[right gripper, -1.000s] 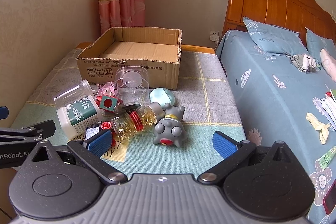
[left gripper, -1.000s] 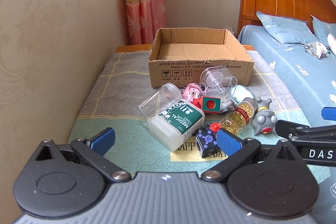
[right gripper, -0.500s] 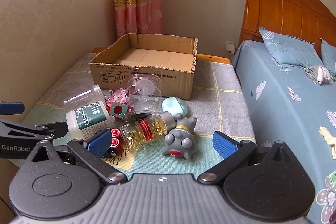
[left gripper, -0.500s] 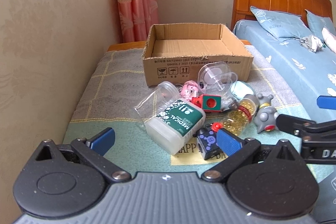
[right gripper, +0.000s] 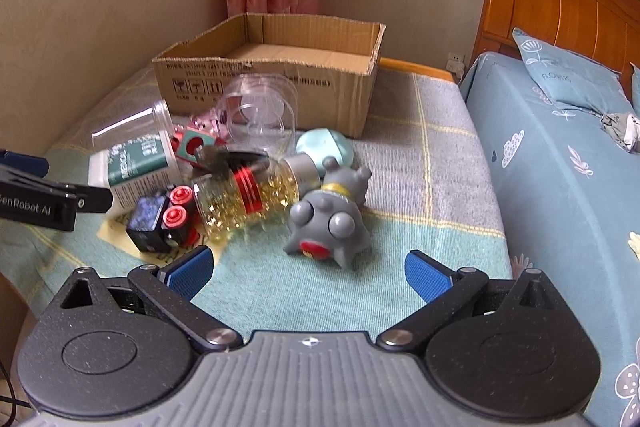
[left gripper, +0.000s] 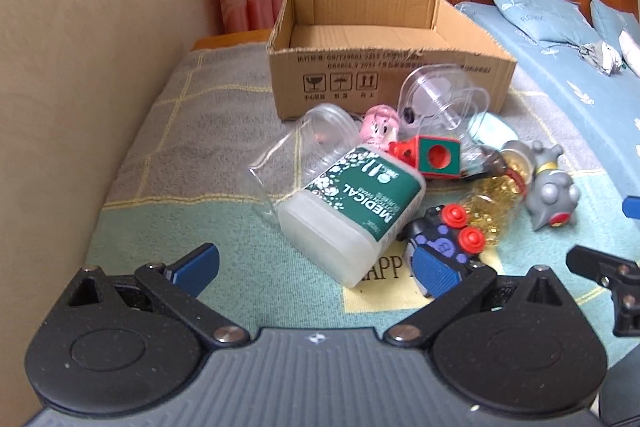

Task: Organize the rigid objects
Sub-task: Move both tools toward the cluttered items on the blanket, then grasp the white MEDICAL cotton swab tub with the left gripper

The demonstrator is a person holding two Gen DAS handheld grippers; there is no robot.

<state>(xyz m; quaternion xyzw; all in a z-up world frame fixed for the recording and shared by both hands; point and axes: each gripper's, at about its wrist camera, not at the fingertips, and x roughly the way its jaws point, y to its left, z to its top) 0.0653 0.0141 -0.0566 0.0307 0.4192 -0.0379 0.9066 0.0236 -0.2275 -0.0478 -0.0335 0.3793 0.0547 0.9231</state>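
A pile of small objects lies on a cloth-covered table in front of an empty cardboard box (left gripper: 384, 67) (right gripper: 280, 75). Nearest my left gripper (left gripper: 314, 267) is a white jar with a green MEDICAL label (left gripper: 352, 211), lying on its side. My left gripper is open just short of it. My right gripper (right gripper: 308, 273) is open just short of a grey toy figure (right gripper: 330, 223). A bottle of yellow capsules (right gripper: 248, 199) and a dark cube with red buttons (right gripper: 160, 221) lie left of that figure.
A clear plastic cup (left gripper: 300, 147), a pink figure (left gripper: 380, 125), a red-green cube (left gripper: 434, 157), a clear round container (left gripper: 436, 99) and a pale blue object (right gripper: 324, 147) crowd the pile. A wall runs along the left. A blue bed (right gripper: 560, 147) stands at the right.
Both grippers have moved forward and lower toward the pile, so the objects look larger. The jaws stay open and no object has moved.
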